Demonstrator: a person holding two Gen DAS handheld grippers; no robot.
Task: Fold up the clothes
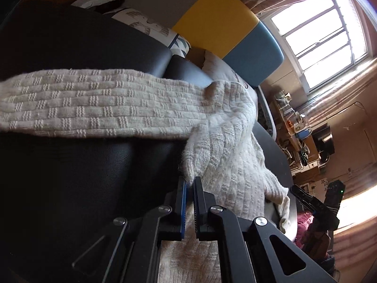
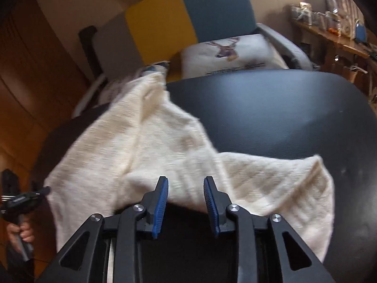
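Observation:
A cream knitted sweater (image 1: 94,103) lies across a black leather seat (image 1: 70,176), one sleeve stretched out to the left. My left gripper (image 1: 189,180) is shut on a fold of its knit at the near edge. In the right wrist view the sweater (image 2: 153,146) is spread in a crumpled heap on the black seat (image 2: 271,108). My right gripper (image 2: 186,181) hovers just over the sweater's near edge, open, with nothing pressed between its blue pads. At the far left of that view a hand (image 2: 23,233) holds the other gripper's handle.
Behind the seat stands an armchair with a grey, yellow and blue back (image 2: 188,23) and a deer-print cushion (image 2: 226,52). A cluttered wooden shelf (image 2: 329,35) runs along the right wall. A bright window (image 1: 320,37) is at the upper right.

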